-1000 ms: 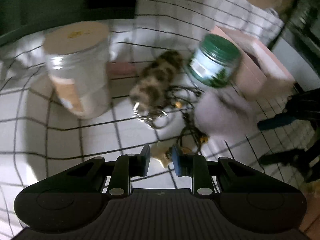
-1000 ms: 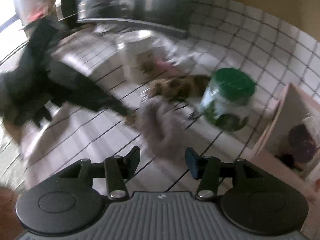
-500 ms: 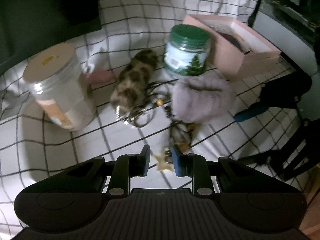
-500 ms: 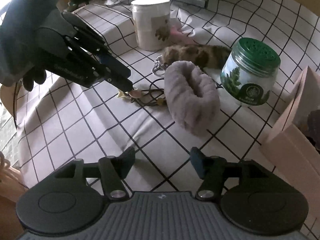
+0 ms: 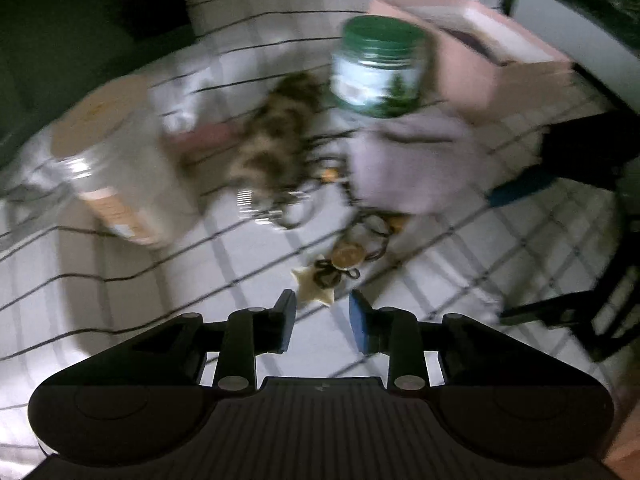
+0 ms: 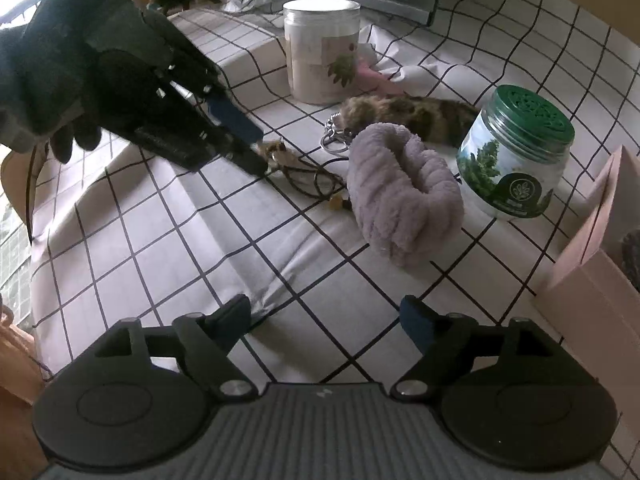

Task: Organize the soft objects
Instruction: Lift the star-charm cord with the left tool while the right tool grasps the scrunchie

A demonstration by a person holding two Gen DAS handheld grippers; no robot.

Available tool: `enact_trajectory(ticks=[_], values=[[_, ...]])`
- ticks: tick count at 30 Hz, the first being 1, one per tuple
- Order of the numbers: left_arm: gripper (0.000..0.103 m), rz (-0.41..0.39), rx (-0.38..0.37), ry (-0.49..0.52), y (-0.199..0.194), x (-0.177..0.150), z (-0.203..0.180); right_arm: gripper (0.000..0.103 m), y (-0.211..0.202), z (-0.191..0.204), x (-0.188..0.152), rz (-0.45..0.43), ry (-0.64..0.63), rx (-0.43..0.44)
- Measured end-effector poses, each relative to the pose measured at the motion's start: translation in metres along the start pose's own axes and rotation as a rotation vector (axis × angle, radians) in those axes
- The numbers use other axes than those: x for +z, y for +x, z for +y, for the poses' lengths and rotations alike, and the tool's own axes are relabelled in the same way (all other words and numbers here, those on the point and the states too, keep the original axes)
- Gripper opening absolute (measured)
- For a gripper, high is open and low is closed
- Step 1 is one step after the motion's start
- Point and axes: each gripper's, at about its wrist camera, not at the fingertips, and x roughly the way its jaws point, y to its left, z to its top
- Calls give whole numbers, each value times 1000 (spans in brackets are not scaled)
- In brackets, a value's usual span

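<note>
No writing can be read on either label. In the right wrist view, left to right: the left tool, jaws just opened partway, is set at a star charm; a leaf-labelled tub (contents indistinct); a lilac plush roll lying on the counter; a green-lidded jar. The right tool has just been spread wide, holding nothing.

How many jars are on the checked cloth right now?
2. The green-lidded jar stands beside the rolled lavender towel, near the pink box. The tall clear jar stands farther back, behind the mottled furry keychain. None seem hidden.
</note>
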Motion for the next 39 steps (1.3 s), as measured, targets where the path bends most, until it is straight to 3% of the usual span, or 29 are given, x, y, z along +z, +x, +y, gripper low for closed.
enact_trajectory(ticks=[3,7,11,23,24,25,27,29,35,39], values=[[36,-16,-18,-8,2,1,-4,88,0,0,-1,-18,33,-3],[35,-16,-18,-42,4,4,0,100,2,1,-1,-2,24,24],[37,-12,-19,-31,4,5,-4,103,4,4,-2,7,7,30],[45,-40,-13,-24,16,15,-12,103,7,7,-1,19,0,14],[44,-45,-8,-30,15,14,-12,103,8,6,0,24,1,15],[36,-53,-4,-43,15,12,-13,103,8,5,2,33,9,20],[33,-72,1,-87,12,7,-12,100,7,2,5,49,44,30],[33,-82,7,-120,9,2,-11,89,2,-3,6,47,91,26],[32,-109,14,-159,-10,-17,-11,89,-30,-5,16,-91,60,-100],[32,-135,49,-203,-34,-33,-4,89,-31,-13,32,-113,74,-126]])
